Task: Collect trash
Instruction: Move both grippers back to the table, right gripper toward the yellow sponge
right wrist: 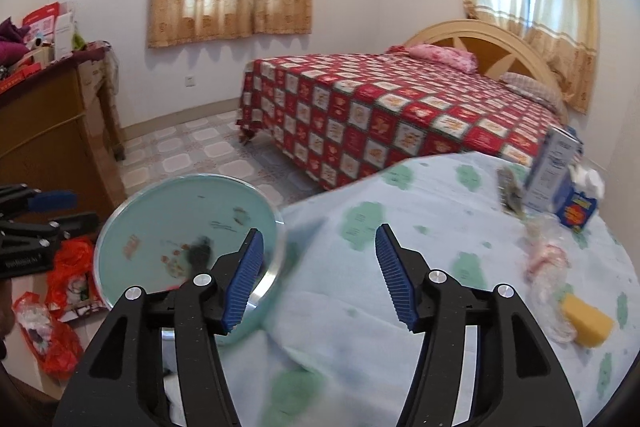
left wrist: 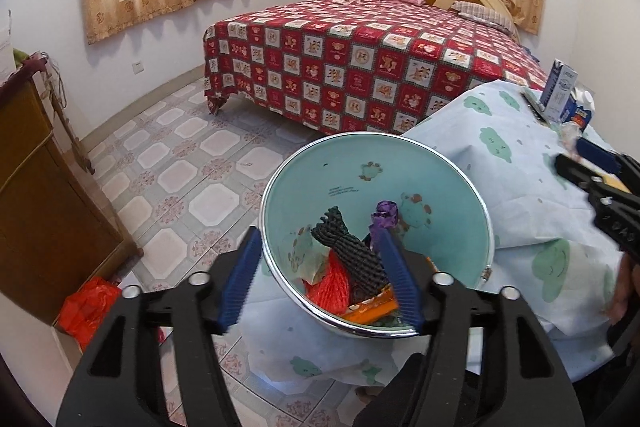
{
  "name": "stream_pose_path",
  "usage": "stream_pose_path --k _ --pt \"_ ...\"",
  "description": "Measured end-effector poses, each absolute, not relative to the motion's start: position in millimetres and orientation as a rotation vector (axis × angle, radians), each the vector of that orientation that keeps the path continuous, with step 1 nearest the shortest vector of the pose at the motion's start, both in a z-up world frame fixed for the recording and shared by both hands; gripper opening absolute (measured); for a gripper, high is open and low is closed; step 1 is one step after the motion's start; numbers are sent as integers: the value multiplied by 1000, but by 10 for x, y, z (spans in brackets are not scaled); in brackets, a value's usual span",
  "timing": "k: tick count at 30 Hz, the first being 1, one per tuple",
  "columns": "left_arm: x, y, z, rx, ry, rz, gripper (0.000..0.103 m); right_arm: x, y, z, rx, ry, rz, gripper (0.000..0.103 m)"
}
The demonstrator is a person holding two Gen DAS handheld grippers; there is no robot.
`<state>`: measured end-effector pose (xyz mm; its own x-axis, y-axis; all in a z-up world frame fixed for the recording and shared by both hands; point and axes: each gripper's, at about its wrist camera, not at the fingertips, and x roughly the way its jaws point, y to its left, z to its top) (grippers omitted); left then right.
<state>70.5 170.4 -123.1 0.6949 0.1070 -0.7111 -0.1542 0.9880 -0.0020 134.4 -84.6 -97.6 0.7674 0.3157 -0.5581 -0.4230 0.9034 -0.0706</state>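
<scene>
A teal bin [left wrist: 376, 187] with a chrome rim stood beside the table [left wrist: 500, 155], tipped so its mouth faced the left wrist camera. Inside lay a black foam net [left wrist: 348, 247], a red mesh net [left wrist: 332, 287] under it, a purple wrapper [left wrist: 384, 217] and an orange packet [left wrist: 372, 309] at the near wall. The left gripper [left wrist: 320, 279] hung over the bin's near rim with its jaws wide; the rim passed between them, the right blue pad inside the bin among the trash and the left pad outside, and whether either pad touched anything could not be told. The right gripper [right wrist: 320, 275] hovered over the cloud-print cloth with its jaws wide and nothing between them. On the table, well apart from the bin, stood a milk carton [right wrist: 550, 171] with a small blue box [right wrist: 578, 213] beside it, a crumpled clear wrapper [right wrist: 546, 259] nearer, and a yellow sponge [right wrist: 588, 321] at the right. Red bags [right wrist: 60, 291] lay on the floor left of the bin.
</scene>
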Motion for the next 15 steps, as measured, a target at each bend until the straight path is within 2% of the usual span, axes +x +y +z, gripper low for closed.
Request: stream_pose_path --k 8,15 --pt "822 1669 -1414 -49 835 193 66 1445 -2154 -1024 -112 613 113 60" --pt "990 1343 -1352 -23 817 163 69 1516 -3089 -1066 -27 681 -101 60"
